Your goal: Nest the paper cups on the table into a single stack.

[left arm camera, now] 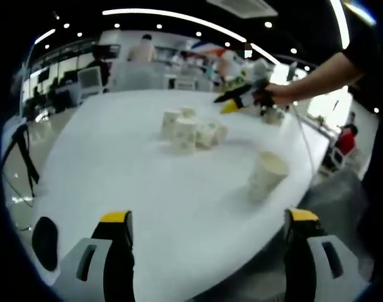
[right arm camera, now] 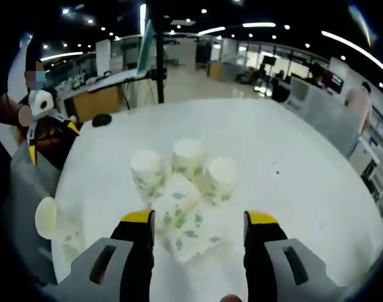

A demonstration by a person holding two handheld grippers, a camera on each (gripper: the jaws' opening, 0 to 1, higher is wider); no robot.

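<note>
While the paper cups (right arm camera: 182,182) sat bunched together near the middle of the round white table (right arm camera: 292,163), one cup of the cluster (right arm camera: 190,226) lay between the yellow-tipped jaws of the right gripper (right arm camera: 200,220), which stood apart on either side of it; whether they touched it could not be told. Three more cups stood upside down just beyond it, touching one another. A lone cup (right arm camera: 48,219) lay on its side near the table's edge, well apart from the cluster. In the left gripper view that lone cup (left arm camera: 266,173) was nearer, with the cluster (left arm camera: 190,131) farther back. The left gripper (left arm camera: 207,220) hovered low over the table edge (left arm camera: 116,170), its jaws wide apart and holding nothing. Beyond the cluster, a person's hand (left arm camera: 276,94) held the right gripper (left arm camera: 232,104).
</note>
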